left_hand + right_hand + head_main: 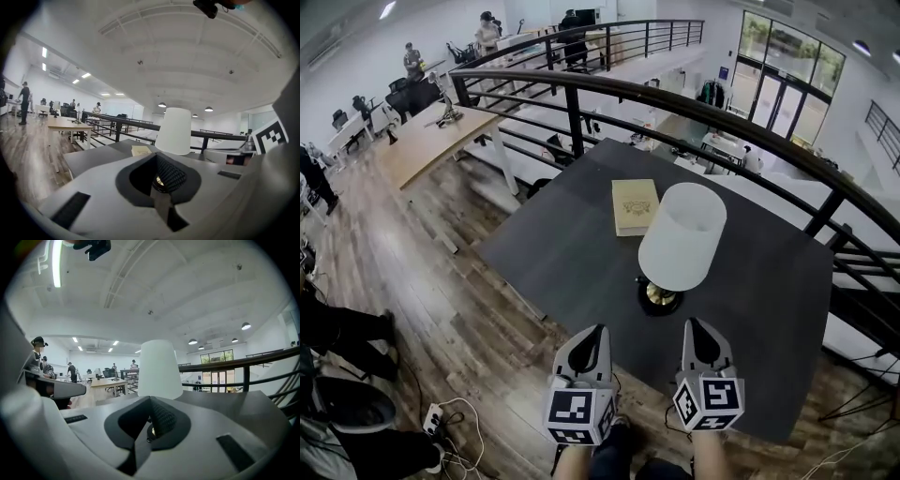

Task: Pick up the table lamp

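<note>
A table lamp stands upright on the dark table (581,253), with a white tapered shade (682,235) and a brass-and-black round base (660,298). Both grippers hover at the table's near edge, short of the lamp and apart from it. My left gripper (598,329) is shut and empty, to the left of the base. To the base's right, my right gripper (694,323) is also shut with nothing in it. The shade (174,131) rises just beyond the left gripper (161,183) in the left gripper view. In the right gripper view the shade (160,369) looms ahead of the right gripper (149,428).
A tan book (635,205) lies on the table behind the lamp. A black metal railing (694,108) curves behind and to the right of the table. A wood floor (441,281) lies to the left, with cables and a power strip (436,419). Desks and people are far off.
</note>
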The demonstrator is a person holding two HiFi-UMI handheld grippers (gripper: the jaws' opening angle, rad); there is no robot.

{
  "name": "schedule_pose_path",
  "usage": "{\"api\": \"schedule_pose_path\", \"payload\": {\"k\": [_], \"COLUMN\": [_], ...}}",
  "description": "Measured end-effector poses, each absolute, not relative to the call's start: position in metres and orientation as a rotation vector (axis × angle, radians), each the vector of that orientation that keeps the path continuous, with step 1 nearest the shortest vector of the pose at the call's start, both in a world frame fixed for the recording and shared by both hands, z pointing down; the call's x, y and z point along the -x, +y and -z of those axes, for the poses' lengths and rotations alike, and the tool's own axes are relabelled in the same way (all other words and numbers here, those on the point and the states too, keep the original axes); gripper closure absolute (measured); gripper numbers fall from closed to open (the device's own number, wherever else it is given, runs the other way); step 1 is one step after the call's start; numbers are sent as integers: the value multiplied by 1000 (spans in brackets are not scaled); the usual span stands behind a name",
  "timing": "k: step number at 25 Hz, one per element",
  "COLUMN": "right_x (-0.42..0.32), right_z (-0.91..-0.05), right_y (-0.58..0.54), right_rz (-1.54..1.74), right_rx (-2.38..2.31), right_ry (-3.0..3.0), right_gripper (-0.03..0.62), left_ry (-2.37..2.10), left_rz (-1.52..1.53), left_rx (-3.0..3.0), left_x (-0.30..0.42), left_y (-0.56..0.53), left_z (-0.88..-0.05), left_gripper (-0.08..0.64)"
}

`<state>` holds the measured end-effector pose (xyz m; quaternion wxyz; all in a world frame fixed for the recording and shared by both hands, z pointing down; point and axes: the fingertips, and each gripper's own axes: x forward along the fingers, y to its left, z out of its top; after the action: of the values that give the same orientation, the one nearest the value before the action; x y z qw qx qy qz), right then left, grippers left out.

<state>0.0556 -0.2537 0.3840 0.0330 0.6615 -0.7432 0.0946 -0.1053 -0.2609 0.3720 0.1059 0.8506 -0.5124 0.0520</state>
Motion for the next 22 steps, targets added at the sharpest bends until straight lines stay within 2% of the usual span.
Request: {"api": "schedule_pose_path", "payload": {"k": [7, 14, 22], "right_x": [-56, -61, -63], "right_z": [-395, -404, -421], "right_y": [-273, -275, -284], "right_rz": [-294, -283, -292], "right_rx": [-2071, -2070, -2050], "right_ry": [-2248, -2204, -2206], "right_gripper": [600, 600, 600], "left_ry": [-1369, -1080, -1017], "left_rz": [-74, 137, 211], "left_rx": [-2534, -2455, -2382], "left_x": [91, 67, 58], "left_y": [-287, -289, -300], "left_z": [-377, -375, -386], "left_gripper": [549, 555, 554]}}
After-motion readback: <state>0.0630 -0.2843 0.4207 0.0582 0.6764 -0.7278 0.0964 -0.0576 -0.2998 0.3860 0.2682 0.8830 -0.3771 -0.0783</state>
